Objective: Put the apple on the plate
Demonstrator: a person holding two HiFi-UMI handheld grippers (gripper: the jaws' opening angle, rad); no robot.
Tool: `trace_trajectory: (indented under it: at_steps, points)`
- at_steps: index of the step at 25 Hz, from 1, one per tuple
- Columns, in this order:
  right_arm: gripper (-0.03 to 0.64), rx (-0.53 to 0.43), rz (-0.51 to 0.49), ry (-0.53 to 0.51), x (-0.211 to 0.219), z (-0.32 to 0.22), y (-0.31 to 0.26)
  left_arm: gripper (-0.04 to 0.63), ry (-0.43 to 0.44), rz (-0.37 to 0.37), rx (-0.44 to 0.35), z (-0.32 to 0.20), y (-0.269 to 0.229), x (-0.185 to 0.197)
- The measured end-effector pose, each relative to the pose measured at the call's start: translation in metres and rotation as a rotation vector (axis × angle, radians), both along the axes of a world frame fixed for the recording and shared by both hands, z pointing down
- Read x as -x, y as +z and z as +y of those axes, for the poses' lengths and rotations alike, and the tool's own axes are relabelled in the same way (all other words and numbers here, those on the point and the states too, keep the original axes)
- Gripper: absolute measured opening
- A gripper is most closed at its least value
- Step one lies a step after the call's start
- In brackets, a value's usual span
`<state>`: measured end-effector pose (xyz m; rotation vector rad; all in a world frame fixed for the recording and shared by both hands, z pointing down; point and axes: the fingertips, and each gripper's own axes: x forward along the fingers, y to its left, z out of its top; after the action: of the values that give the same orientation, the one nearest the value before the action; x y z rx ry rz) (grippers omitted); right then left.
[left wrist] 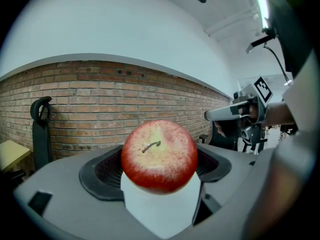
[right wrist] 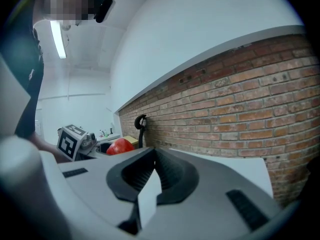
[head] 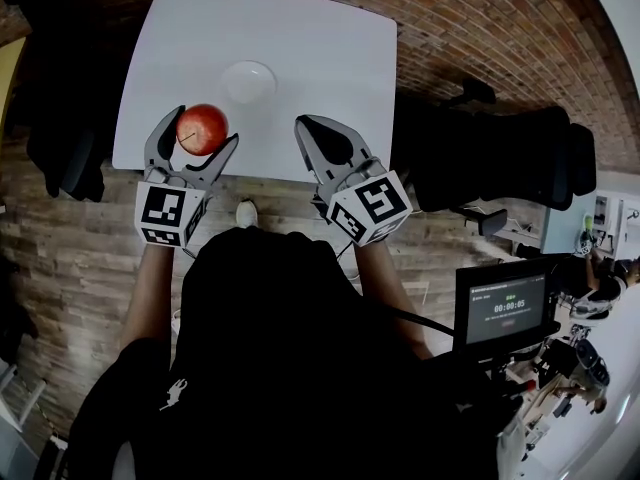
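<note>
Left gripper (head: 206, 126) has its 2 dark jaws spread wide and clamped on the round red apple with a yellowish top (left wrist: 159, 155). One pad presses on each flank at about the fruit's widest girth. The left gripper view shows the brown stem pointing back toward the gripper's body, so the hold runs across the sides, not from stem to base. The apple hangs above the white rectangular tabletop (head: 330, 58), near its front edge and toward the front left corner. It appears clear of the surface.

The small round white plate (head: 262, 68) sits empty near the middle of the tabletop, beyond the apple and a little to its right, apart from it. The right gripper (right wrist: 151, 156) hovers over the front edge to the right of the plate, with its 2 jaws brought together on nothing.

I judge the apple firm and moderately heavy, with smooth, waxy skin that could slide if the pads sat above or below the widest part. The present hold at the girth looks sound. Being round, it may roll once freed, and it would bruise if dropped, so it should go low onto the plate's centre.
</note>
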<state>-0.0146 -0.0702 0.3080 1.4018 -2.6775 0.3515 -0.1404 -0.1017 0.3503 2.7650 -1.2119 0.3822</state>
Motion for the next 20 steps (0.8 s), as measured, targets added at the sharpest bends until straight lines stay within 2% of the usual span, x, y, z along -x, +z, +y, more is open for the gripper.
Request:
trace_trajectory:
  at_steps: [11,20]
  points:
    - [0.005,0.011,0.020,-0.030,0.036,-0.014,0.002,0.417,-0.006,0.002,0.024,-0.010,0.012,0.032]
    - [0.003,0.016,0.015,-0.043,0.041,-0.015,0.006,0.417,0.002,0.000,0.035,-0.007,0.017,0.024]
